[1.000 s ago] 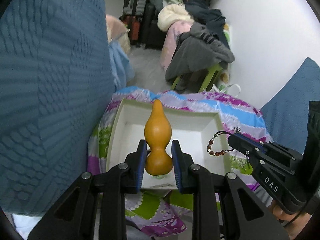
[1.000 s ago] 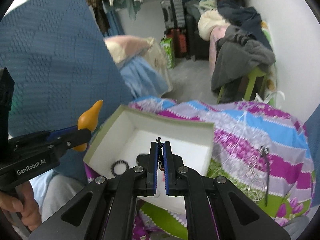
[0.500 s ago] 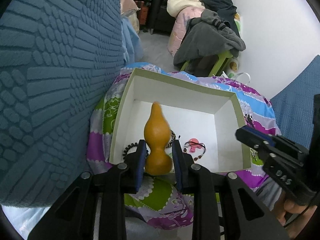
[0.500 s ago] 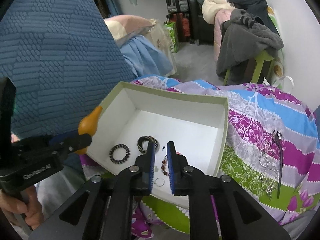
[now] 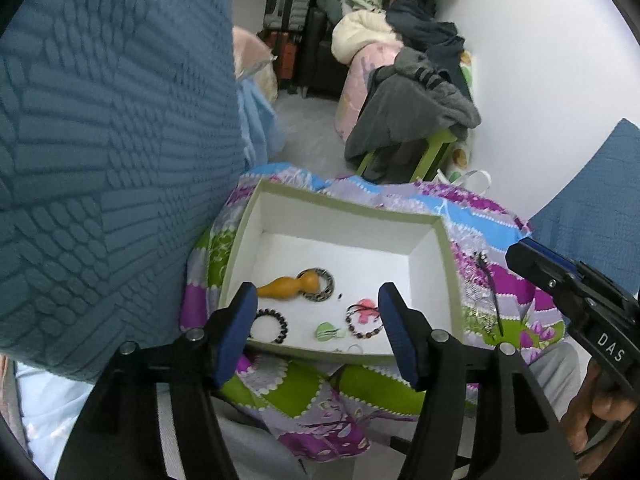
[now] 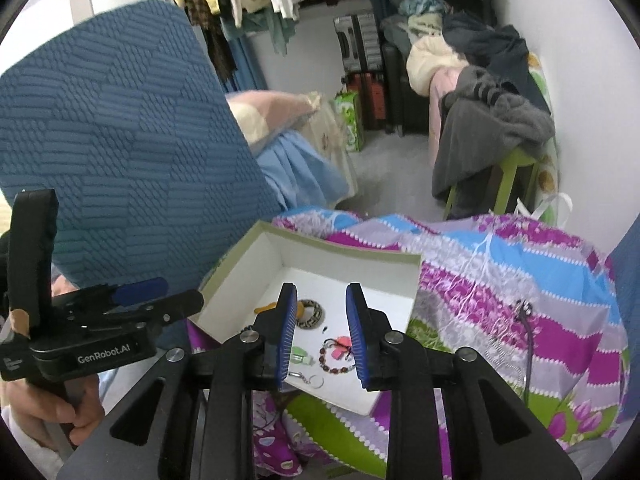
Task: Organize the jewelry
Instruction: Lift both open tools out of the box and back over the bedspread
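A white box with a green rim (image 5: 348, 208) (image 6: 344, 248) sits on the colourful cloth. Inside lie an orange gourd (image 5: 288, 286) on its side, a patterned bangle (image 5: 324, 280) (image 6: 314, 314), a dark bead bracelet (image 5: 269, 324), a brown bead bracelet (image 5: 362, 322) (image 6: 338, 358), a pink piece (image 5: 366, 307) and a green piece (image 5: 328, 330) (image 6: 301, 358). My left gripper (image 5: 318, 334) is open and empty over the box's near edge. My right gripper (image 6: 320, 338) is open and empty above the box. A dark necklace (image 5: 490, 292) (image 6: 526, 334) lies on the cloth to the right.
A large blue textured cushion (image 5: 100, 160) (image 6: 120, 152) stands close on the left. A stool piled with grey clothes (image 5: 408, 120) (image 6: 492, 136) and suitcases stand on the floor behind. The white wall is on the right.
My left gripper opened and let go of the orange gourd, which now lies in the box. My right gripper opened wider; the brown bead bracelet lies in the box.
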### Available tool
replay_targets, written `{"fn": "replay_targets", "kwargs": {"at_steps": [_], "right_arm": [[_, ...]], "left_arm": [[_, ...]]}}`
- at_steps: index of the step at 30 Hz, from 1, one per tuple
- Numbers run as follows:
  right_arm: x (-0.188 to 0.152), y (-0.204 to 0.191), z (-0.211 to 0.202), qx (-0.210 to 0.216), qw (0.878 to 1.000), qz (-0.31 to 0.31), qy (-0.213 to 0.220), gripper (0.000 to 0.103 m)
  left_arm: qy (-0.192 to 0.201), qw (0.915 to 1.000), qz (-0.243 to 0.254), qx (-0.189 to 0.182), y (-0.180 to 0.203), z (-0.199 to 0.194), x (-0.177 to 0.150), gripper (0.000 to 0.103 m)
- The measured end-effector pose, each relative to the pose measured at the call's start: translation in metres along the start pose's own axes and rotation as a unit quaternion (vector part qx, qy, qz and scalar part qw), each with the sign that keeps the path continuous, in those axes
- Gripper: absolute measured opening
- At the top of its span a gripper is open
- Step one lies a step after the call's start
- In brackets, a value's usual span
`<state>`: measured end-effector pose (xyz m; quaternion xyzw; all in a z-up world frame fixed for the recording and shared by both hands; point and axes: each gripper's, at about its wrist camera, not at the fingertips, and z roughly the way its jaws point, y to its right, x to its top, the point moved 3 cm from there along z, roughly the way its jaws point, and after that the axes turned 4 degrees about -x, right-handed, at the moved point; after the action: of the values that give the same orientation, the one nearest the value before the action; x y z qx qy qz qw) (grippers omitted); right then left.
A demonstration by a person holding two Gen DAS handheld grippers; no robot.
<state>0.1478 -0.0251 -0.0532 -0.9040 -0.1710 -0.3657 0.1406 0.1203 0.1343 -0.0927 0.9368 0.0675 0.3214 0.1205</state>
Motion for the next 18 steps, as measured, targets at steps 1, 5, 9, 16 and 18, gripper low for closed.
{"fn": "replay_targets", "kwargs": {"at_steps": [1,5,9,16,18], "right_arm": [[0.002,0.002,-0.004,-0.001,1.0,0.0,0.005,0.024],[0.006,0.011,-0.019,-0.008,1.0,-0.008,0.023,0.024],[0.008,0.025,-0.031,-0.006,1.0,0.0,0.031,0.025],[0.008,0.053,-0.054,-0.024,0.998,-0.004,0.053,0.025],[0.005,0.063,-0.059,-0.021,0.998,0.001,0.056,0.025]], "left_arm": [[0.003,1.0,0.002,-0.001,0.004,-0.002,0.002,0.064],[0.022,0.9996,0.016,-0.006,0.022,-0.013,0.007,0.064],[0.041,0.9987,0.026,-0.013,0.043,-0.022,0.012,0.064],[0.059,0.9973,0.022,-0.038,0.073,-0.023,0.02,0.064],[0.061,0.997,0.021,-0.042,0.082,-0.021,0.02,0.064]]}}
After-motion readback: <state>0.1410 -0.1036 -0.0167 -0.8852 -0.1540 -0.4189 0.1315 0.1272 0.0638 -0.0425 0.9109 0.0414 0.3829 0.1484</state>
